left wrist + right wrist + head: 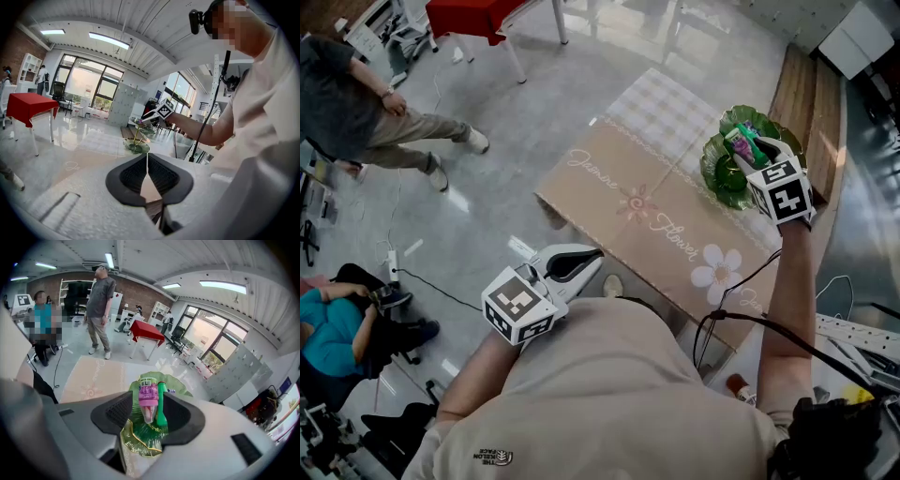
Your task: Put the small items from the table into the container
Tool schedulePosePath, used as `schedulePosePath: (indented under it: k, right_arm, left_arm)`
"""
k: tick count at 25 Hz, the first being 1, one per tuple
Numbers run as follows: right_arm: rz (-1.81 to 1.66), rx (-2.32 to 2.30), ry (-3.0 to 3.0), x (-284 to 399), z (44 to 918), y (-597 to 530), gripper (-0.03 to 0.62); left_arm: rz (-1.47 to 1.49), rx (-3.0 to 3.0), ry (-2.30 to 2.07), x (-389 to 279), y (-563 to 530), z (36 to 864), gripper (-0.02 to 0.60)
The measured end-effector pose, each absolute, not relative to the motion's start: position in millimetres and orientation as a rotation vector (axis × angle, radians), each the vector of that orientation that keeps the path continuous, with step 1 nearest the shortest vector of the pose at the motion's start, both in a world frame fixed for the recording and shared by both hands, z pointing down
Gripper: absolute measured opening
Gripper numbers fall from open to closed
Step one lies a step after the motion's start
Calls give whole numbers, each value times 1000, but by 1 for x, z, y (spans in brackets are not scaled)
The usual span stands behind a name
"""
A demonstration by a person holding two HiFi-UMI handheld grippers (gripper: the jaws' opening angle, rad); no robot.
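Floor (562, 103): standing person (356, 103), red table (478, 14) | tablecloth (619, 183): green dish (719, 176) under right gripper (752, 148)

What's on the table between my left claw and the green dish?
Nothing: in the head view only bare flowered tablecloth stretches from the left claw to the green dish.

In the head view the right gripper (757, 150) covers the right part of the green dish (717, 173), and the lower end of the pink-and-green item (746, 141) is lost between its jaws. Below the dish, the table (600, 183) has its near edge hidden by the person's torso (619, 375). In the right gripper view the dish's near rim vanishes under the gripper body, and a bluish thing (173, 391) at its far rim is too small to name.
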State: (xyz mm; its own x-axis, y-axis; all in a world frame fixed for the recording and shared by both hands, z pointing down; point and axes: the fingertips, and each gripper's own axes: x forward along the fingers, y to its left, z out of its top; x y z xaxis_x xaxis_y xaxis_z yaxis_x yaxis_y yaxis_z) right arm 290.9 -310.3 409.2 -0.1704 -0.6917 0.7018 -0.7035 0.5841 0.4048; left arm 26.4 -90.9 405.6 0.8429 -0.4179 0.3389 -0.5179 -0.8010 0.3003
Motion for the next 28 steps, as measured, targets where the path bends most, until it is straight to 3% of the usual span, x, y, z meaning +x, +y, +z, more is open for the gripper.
schedulePosePath:
  k: [8,18,28]
  right_arm:
    - [32,1311,-1963,267,386,-263,196]
    - [318,1431,-2218,180,428,-143,44]
    - [509,1439,-2319,88,457,-35,21]
  left_arm:
    - [362,2656,-637,-5,-76,402,8]
    - [352,2698,-515,-43,-50,393,8]
    - [365,2738,-390,-73,-7,395,8]
